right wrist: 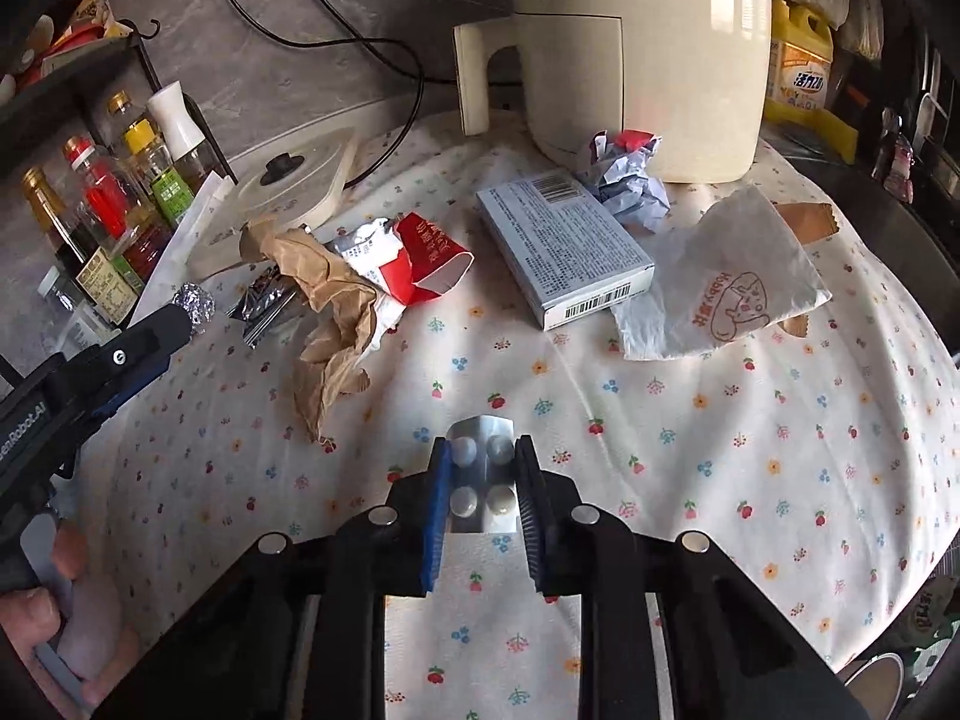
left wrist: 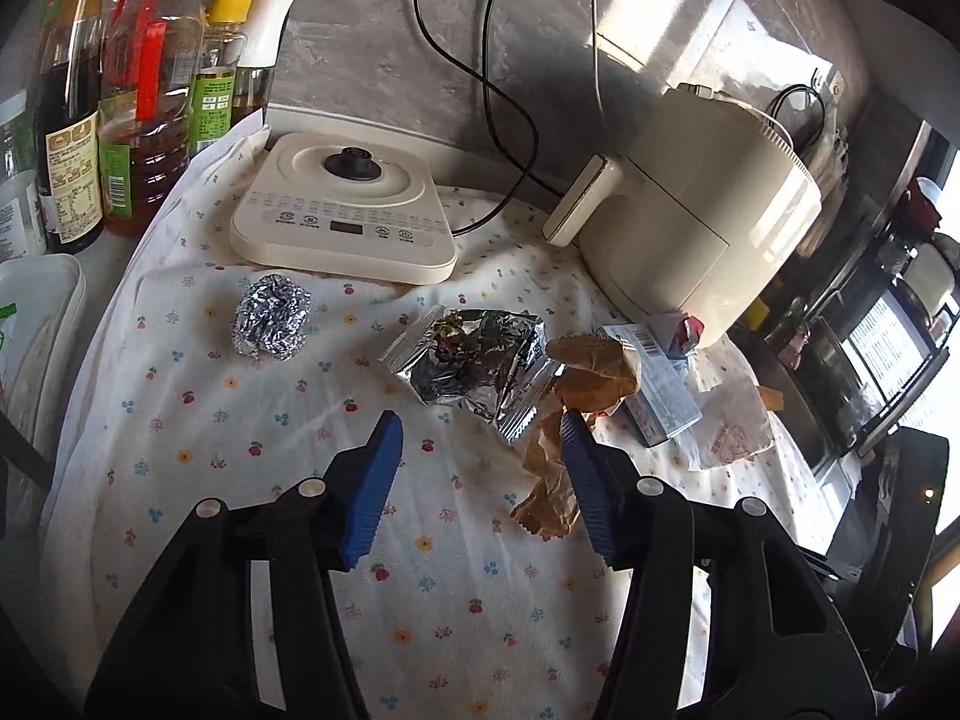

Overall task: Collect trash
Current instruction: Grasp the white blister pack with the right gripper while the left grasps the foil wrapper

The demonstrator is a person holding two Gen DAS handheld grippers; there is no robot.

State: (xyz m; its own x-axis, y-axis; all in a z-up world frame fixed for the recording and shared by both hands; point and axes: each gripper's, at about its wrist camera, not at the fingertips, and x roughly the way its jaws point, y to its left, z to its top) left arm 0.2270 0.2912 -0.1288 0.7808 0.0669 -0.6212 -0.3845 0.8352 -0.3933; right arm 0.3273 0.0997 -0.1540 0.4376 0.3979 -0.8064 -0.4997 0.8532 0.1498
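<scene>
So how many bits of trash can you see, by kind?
Shiny foil: 3 (foil ball, snack wrapper, pill strip)
Paper: 3 (brown paper, crumpled ball, white bag)
Cardboard: 2 (grey box, red carton)
Total: 8

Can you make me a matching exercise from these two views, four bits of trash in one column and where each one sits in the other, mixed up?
Things:
1. blister pack
2. foil ball
3. grey box
4. crumpled paper

Places:
A. in front of the flat white appliance base
B. against the foot of the cream air fryer
C. between the pads of the right tongs
D. flat on the cloth, beside the white paper bag

Pairs: 1-C, 2-A, 3-D, 4-B
</scene>
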